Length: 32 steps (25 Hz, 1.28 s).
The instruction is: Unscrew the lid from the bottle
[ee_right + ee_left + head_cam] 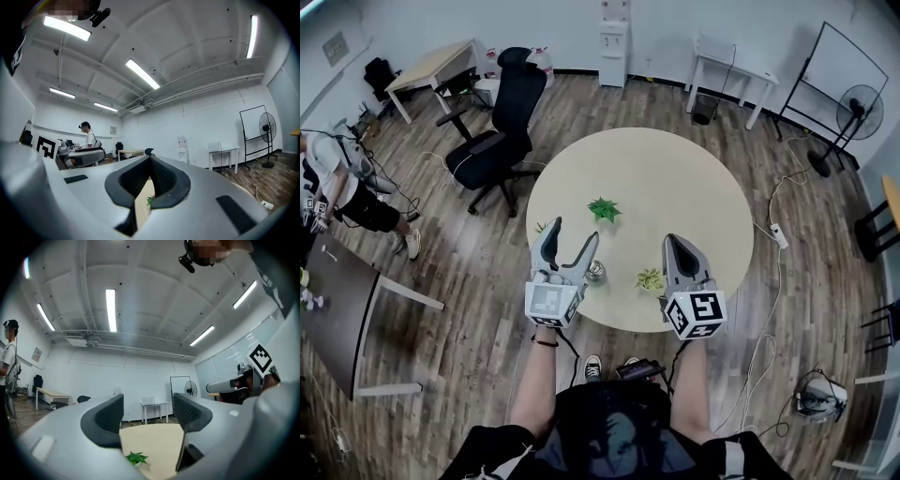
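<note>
A potted plant (pixel 603 209) sits near the middle of the round table (pixel 703 178). At the table's near edge, the bottle (pixel 596 272) stands left of a second plant (pixel 650 278). An office chair (pixel 502 122) stands left of the table.

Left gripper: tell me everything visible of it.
The left gripper is grey, plastic-looking, with two dark ribbed pads and a square-marker cube at its rear. Its jaws stand apart, nothing between them; the round table and a green plant show through the gap. It hovers over the table's near edge.
</note>
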Motion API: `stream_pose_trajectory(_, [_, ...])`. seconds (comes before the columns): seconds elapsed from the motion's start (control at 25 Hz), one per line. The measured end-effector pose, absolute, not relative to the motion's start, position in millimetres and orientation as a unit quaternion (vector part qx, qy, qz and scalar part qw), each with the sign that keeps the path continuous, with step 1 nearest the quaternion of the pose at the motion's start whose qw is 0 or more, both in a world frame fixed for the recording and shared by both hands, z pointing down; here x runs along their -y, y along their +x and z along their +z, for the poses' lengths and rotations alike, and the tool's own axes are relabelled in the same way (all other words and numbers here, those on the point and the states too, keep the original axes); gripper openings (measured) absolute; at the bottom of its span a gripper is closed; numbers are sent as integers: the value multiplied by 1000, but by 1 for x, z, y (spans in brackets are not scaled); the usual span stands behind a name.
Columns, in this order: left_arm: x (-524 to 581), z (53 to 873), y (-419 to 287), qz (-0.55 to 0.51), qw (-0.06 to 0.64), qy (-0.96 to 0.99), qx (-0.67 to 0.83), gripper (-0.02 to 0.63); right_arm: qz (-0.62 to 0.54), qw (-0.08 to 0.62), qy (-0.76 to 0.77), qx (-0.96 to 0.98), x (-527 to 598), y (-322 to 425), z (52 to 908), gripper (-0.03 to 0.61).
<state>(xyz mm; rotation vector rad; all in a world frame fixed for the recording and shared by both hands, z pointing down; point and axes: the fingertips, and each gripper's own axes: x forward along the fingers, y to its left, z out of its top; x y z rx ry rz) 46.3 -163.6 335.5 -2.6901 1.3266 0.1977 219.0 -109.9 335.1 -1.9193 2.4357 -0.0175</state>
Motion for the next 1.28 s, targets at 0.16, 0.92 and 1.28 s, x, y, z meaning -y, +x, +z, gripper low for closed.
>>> stream_pose_trajectory(0.16, [164,335,51,79,71,-896,-431,403,-8,15,-618,-786,112,221,339,2])
stream_pose_trajectory(0.92, [178,542,70,-8,1,-907,-421,434,-78,-55,-607,-789,116,217,417,2])
stream_pose_trajectory(1.28, [185,674,87,-79,-78,-909,-401,444,-114,-102,-582,-798,118,203,472,3])
